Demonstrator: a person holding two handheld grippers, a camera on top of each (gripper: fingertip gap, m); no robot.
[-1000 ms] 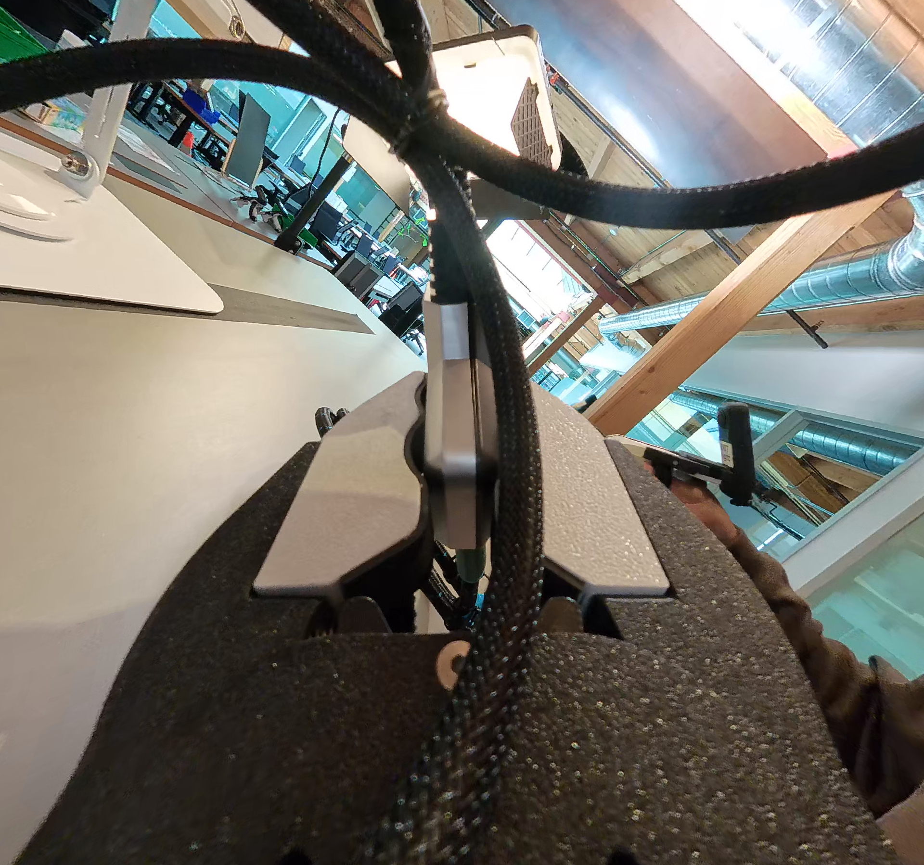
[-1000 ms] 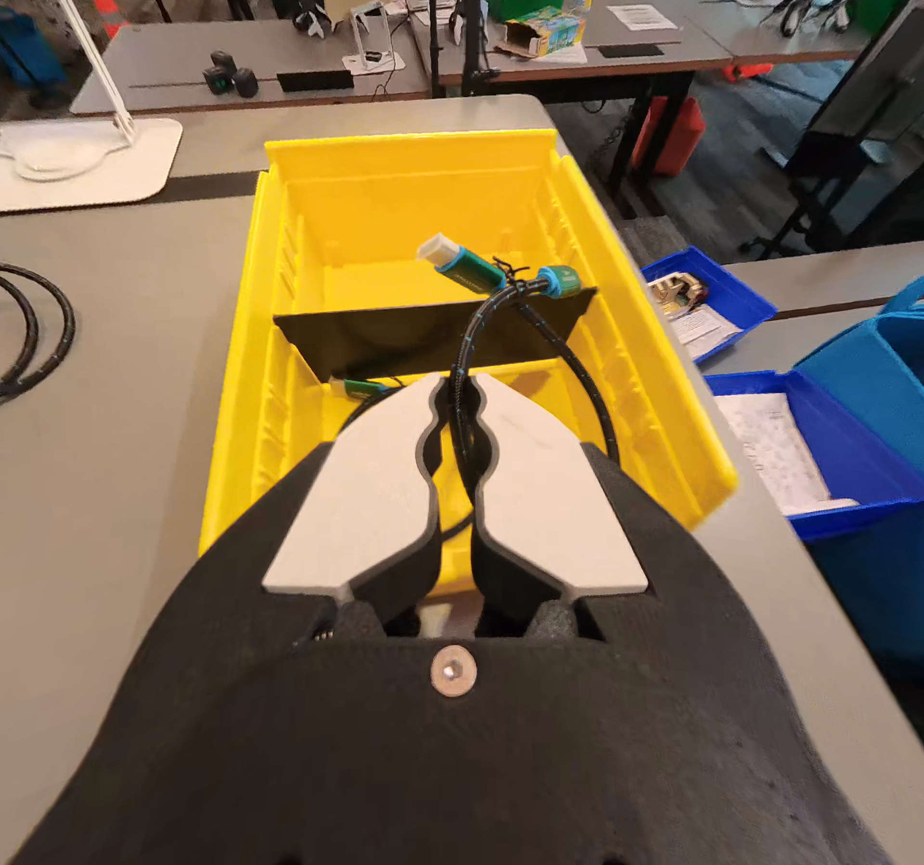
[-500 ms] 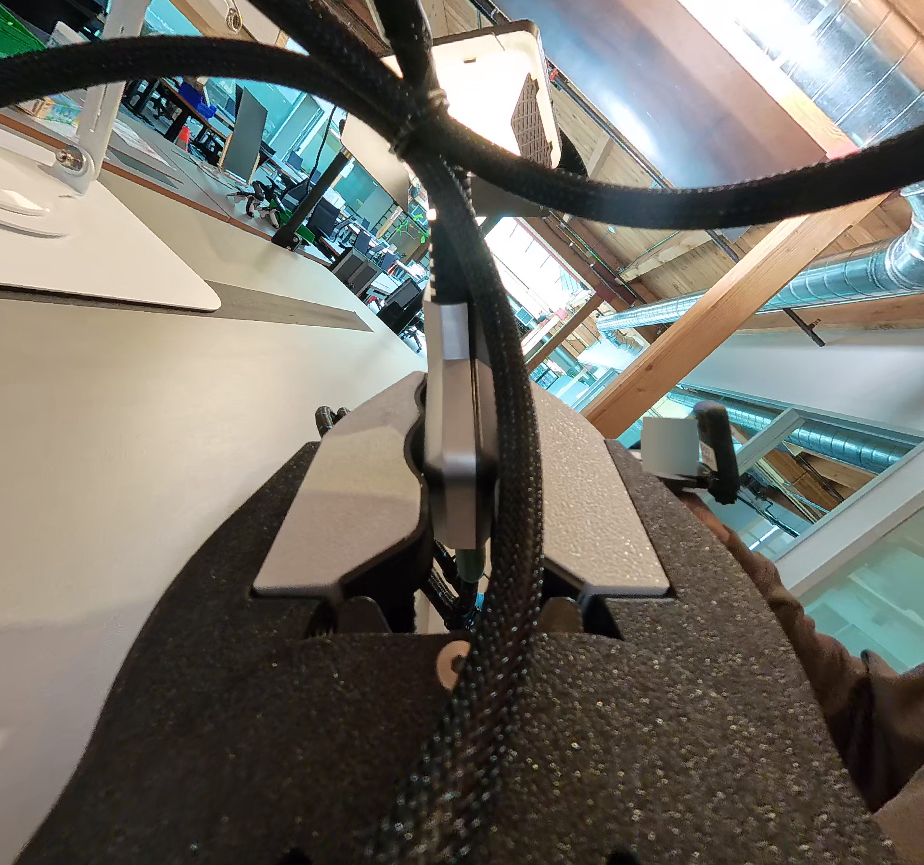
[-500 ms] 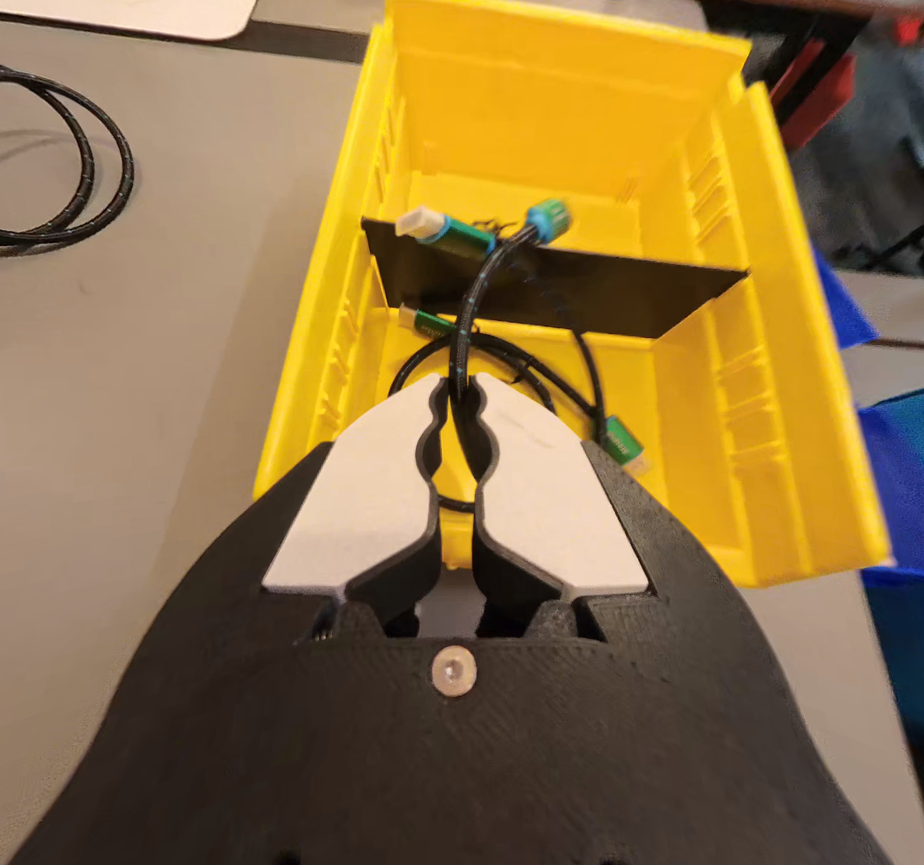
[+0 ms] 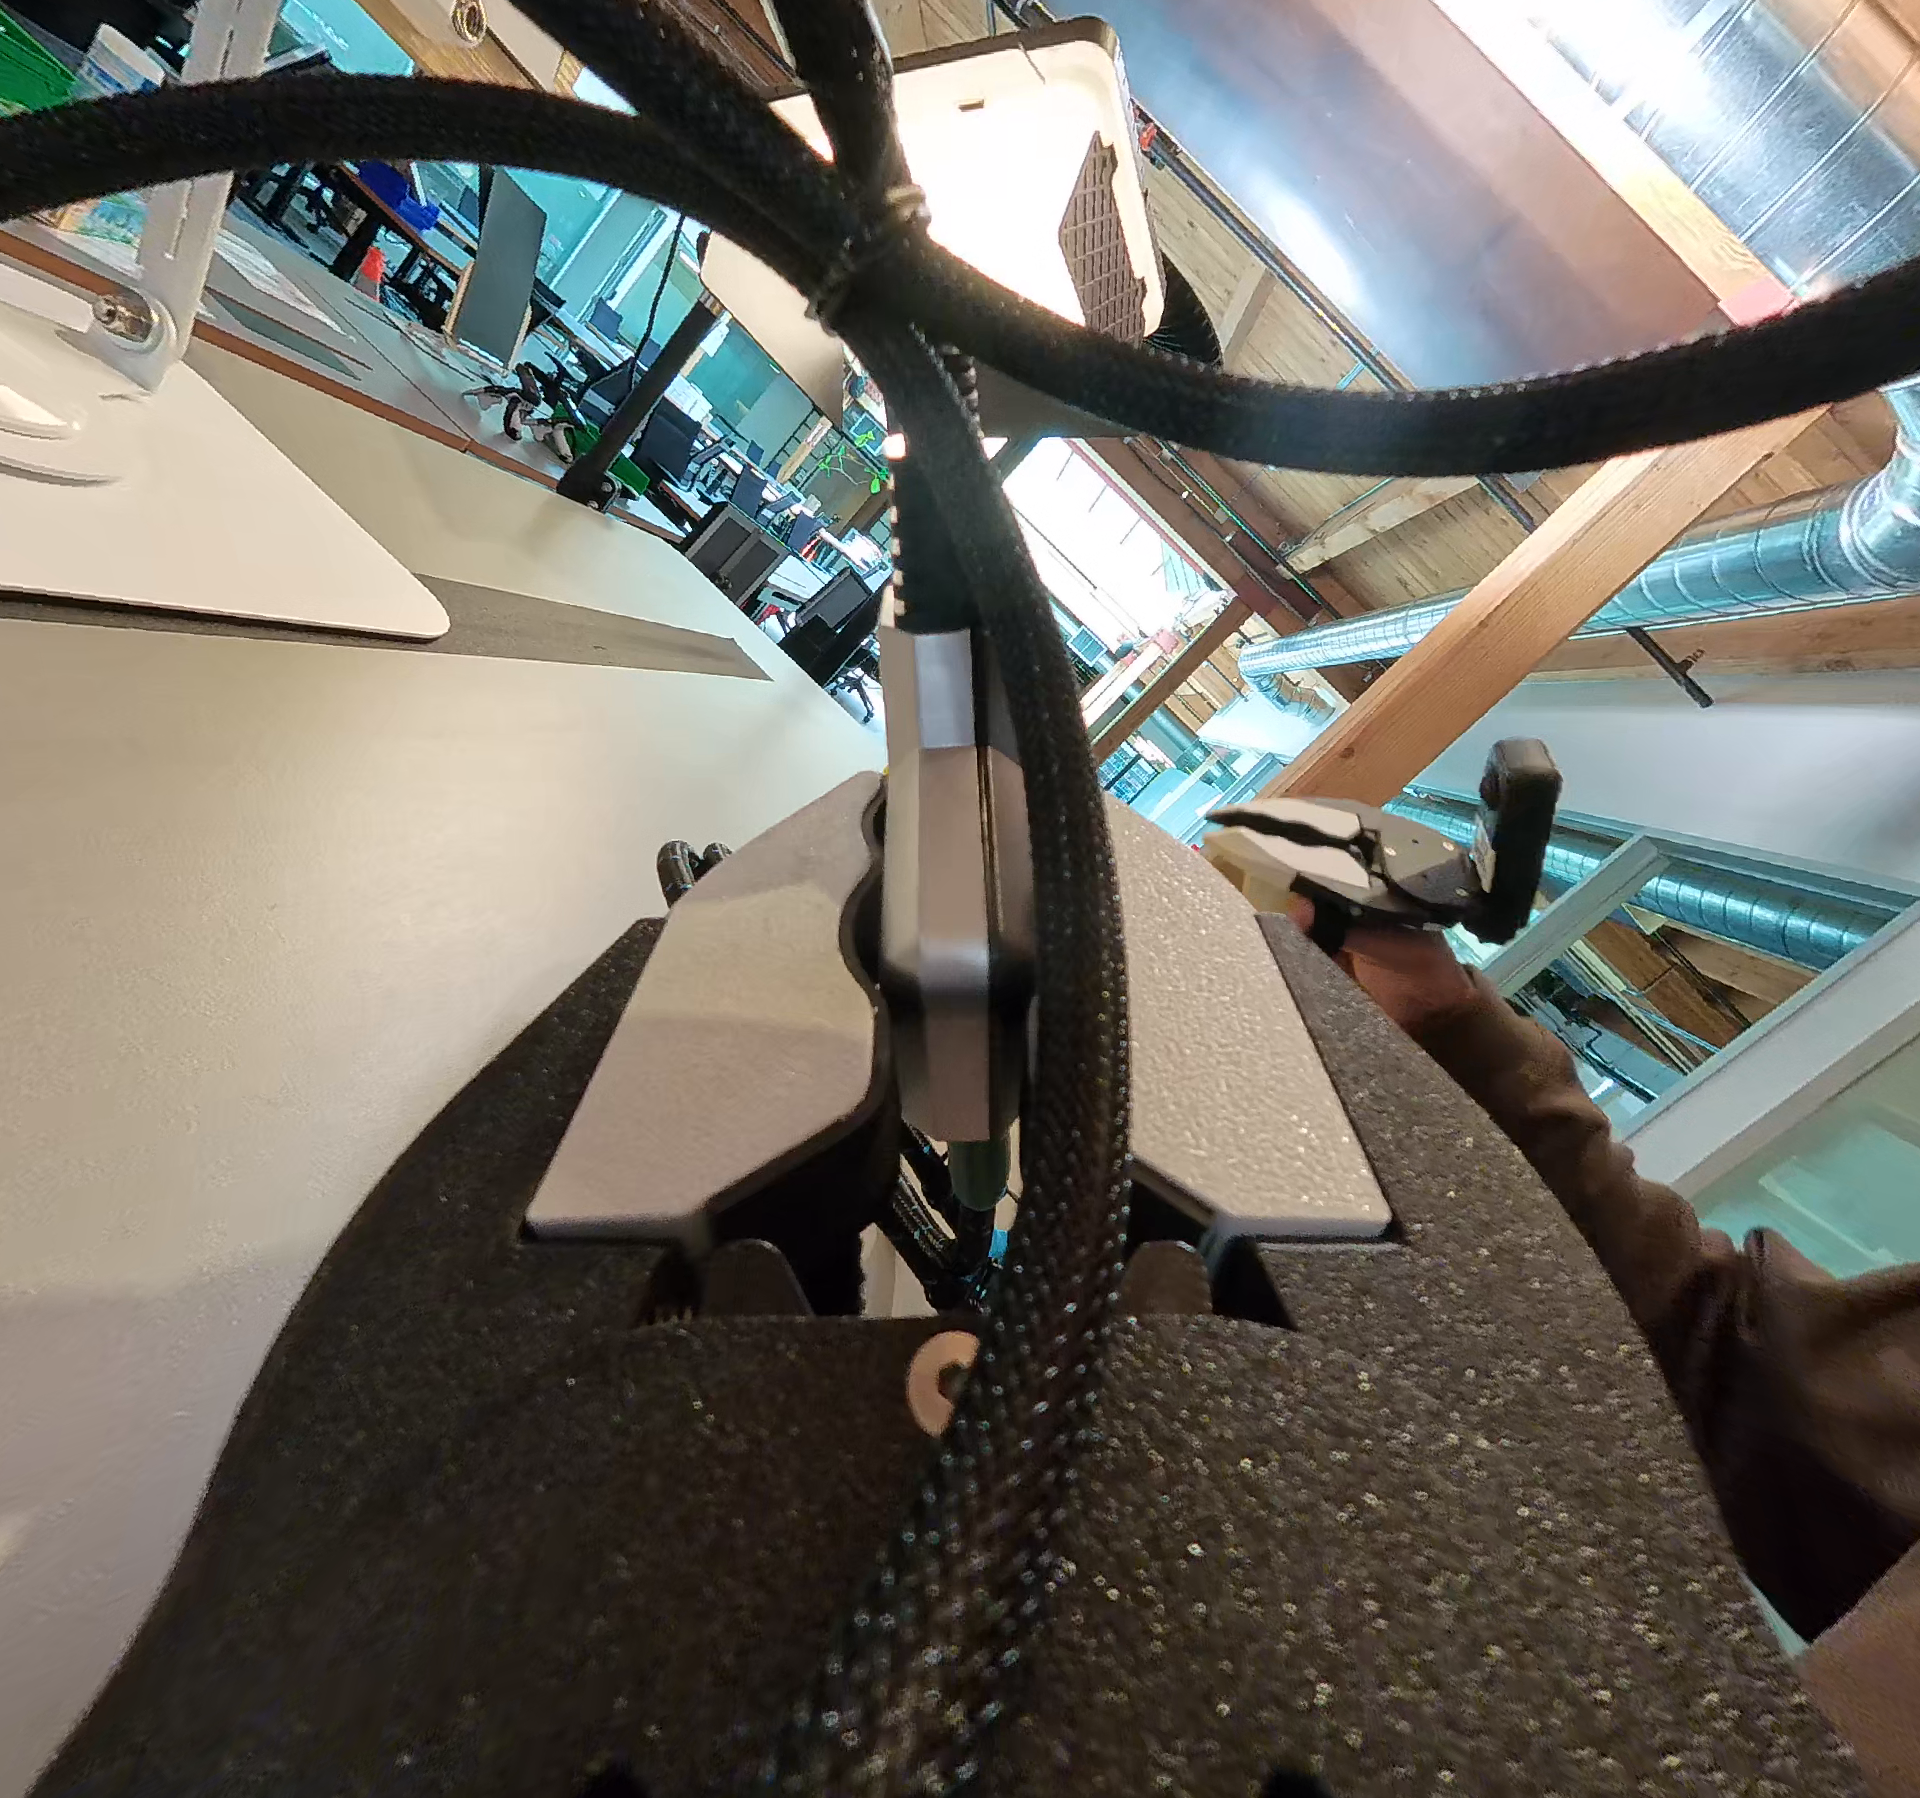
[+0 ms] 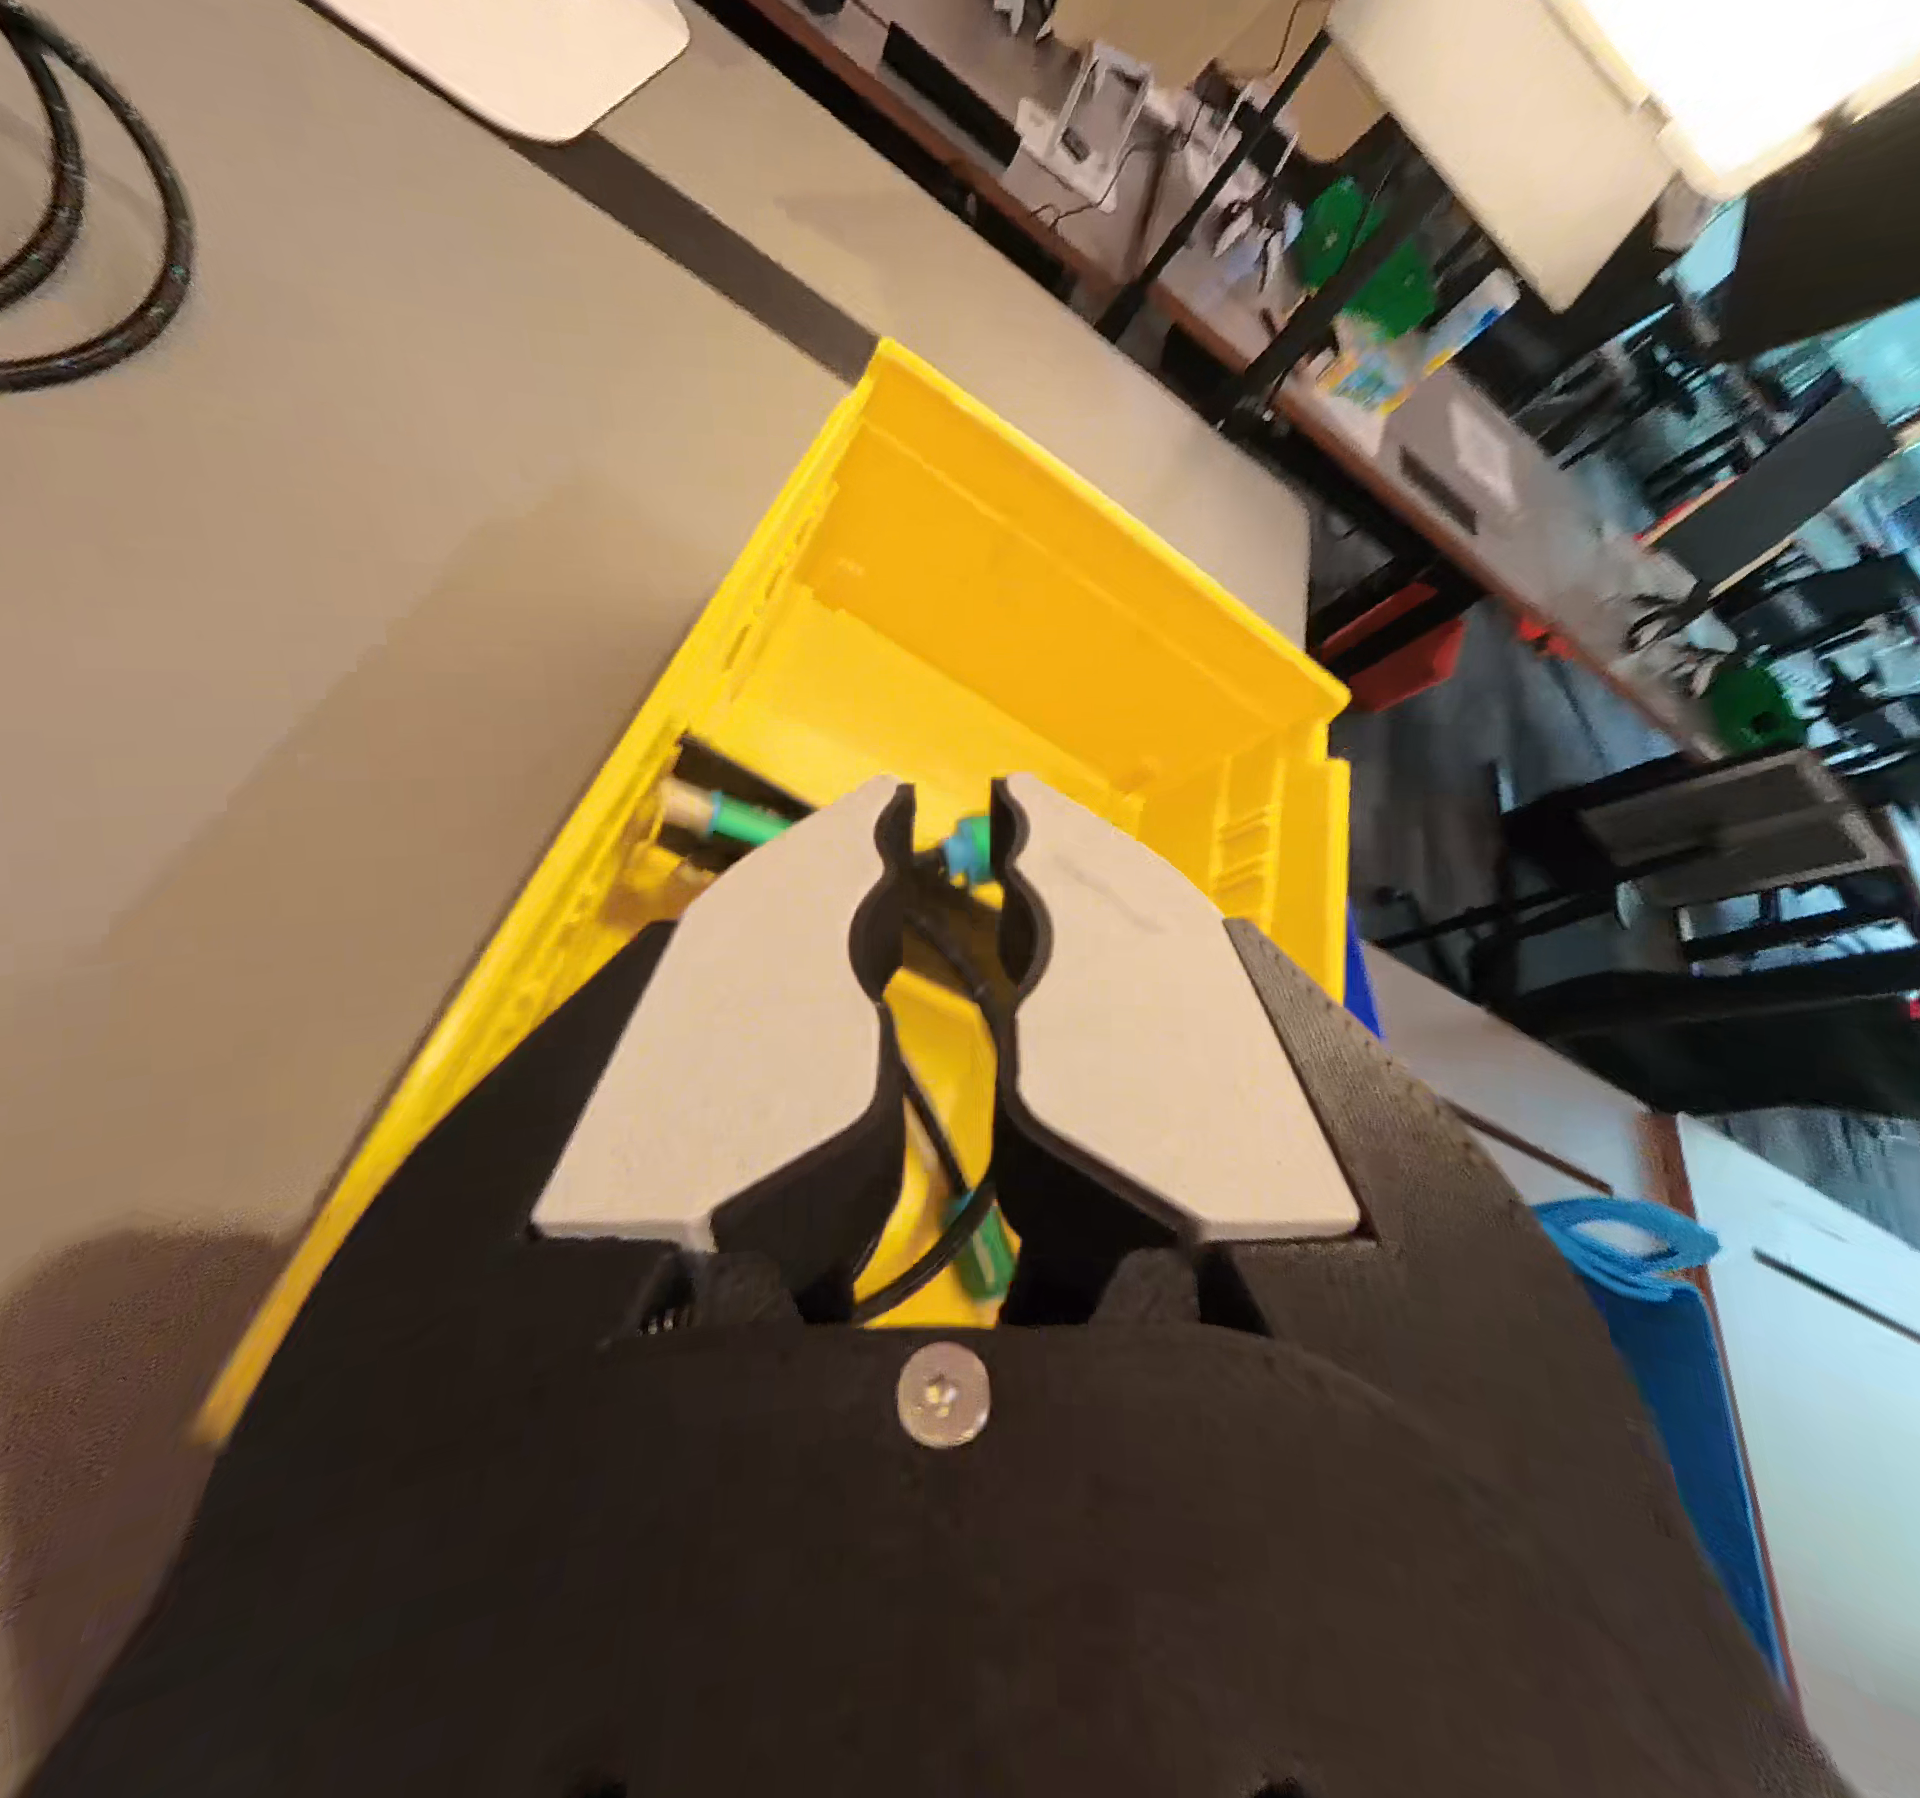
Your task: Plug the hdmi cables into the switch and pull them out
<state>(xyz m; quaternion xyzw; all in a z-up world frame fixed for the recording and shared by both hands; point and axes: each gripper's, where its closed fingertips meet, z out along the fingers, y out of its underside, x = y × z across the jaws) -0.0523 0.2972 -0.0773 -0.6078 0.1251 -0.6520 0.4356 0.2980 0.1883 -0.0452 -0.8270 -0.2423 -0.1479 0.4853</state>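
In the left wrist view my left gripper (image 5: 977, 803) is tilted up toward the ceiling. It is shut on a grey metal connector (image 5: 940, 917) and the thick black braided cable (image 5: 1070, 917) bundled with it. The cable loops above the fingers. My right gripper (image 6: 951, 798) is open over a yellow bin (image 6: 1039, 585). A thin black cable (image 6: 966, 979) with green connectors (image 6: 743, 818) lies loose in the bin below the parted pads, near a black divider (image 6: 717, 772). The right gripper also shows in the left wrist view (image 5: 1247, 826).
A white lamp base (image 6: 499, 34) and a coil of black cable (image 6: 125, 190) lie on the grey table at the left. A blue bin (image 6: 1662, 1385) stands at the right. A person's brown sleeve (image 5: 1558, 1177) is at the right of the left wrist view. The left gripper's tips are roughly 35 cm from the right gripper's.
My right gripper has opened and let go of the thin cable, which now lies in the yellow bin; its view has swung and tilted. My left gripper keeps its hold, barely moved.
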